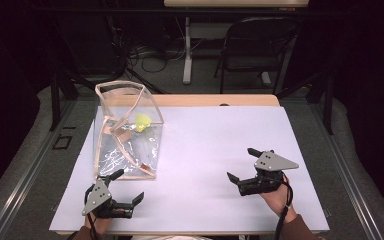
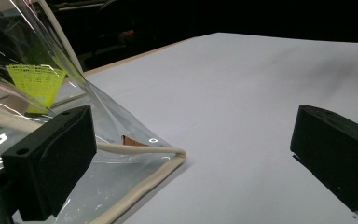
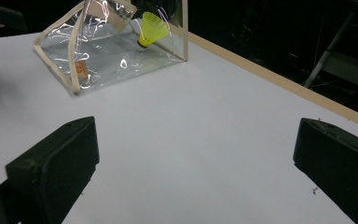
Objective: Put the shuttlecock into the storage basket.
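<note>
Left gripper view, bag (image 2: 121,158) beside left jaw — untouched

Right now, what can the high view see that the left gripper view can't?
The high view takes in both hands: the left gripper near the clear bag's corner, the right gripper off to the side, plus a chair behind the table. The left gripper view gives a close look at the bag's cream-edged corner beside its open jaws. Both show the bag, the yellow shuttlecock inside and the white table.
</note>
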Action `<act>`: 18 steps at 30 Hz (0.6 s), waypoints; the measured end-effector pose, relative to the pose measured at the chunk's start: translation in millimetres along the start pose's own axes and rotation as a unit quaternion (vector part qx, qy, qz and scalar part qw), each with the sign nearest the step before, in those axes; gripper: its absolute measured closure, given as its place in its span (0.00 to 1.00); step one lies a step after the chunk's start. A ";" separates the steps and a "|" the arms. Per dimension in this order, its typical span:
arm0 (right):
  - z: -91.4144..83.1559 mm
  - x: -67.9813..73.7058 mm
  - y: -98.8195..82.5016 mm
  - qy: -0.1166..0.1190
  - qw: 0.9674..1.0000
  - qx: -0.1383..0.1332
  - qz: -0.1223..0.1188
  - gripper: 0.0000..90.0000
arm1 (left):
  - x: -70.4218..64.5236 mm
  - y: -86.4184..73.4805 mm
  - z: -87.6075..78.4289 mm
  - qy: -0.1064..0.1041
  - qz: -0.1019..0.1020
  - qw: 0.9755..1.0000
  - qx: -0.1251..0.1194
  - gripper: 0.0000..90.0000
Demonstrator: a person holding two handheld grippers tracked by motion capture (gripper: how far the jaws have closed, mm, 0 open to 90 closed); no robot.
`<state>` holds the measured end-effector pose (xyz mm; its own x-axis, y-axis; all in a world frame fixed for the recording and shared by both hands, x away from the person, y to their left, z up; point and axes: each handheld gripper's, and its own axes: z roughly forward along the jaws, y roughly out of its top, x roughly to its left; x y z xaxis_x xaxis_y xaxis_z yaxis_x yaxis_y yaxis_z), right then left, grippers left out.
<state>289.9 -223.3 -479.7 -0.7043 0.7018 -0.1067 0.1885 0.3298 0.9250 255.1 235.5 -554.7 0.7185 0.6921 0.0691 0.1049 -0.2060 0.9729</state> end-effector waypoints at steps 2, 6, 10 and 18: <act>-1.1 1.0 -3.9 0.000 1.000 0.001 -0.002 0.00 | -0.2 0.0 0.0 0.000 0.000 1.000 0.000 0.00; -3.9 2.4 -11.1 -0.001 1.000 -0.001 -0.007 0.00 | -0.1 0.0 0.2 -0.001 0.001 1.000 0.001 0.00; -7.0 3.9 -17.7 -0.001 1.000 -0.002 -0.009 0.00 | 0.0 -0.1 0.2 -0.001 0.001 1.000 0.001 0.00; -13.6 6.4 -32.9 -0.004 1.000 0.002 -0.017 0.00 | 0.1 -0.3 0.7 -0.001 0.001 1.000 0.003 0.00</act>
<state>269.9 -238.2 -505.9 -0.7054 0.6947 -0.1404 0.1673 0.3556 0.9195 255.6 235.1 -555.2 0.7201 0.6903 0.0706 0.1071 -0.2111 0.9716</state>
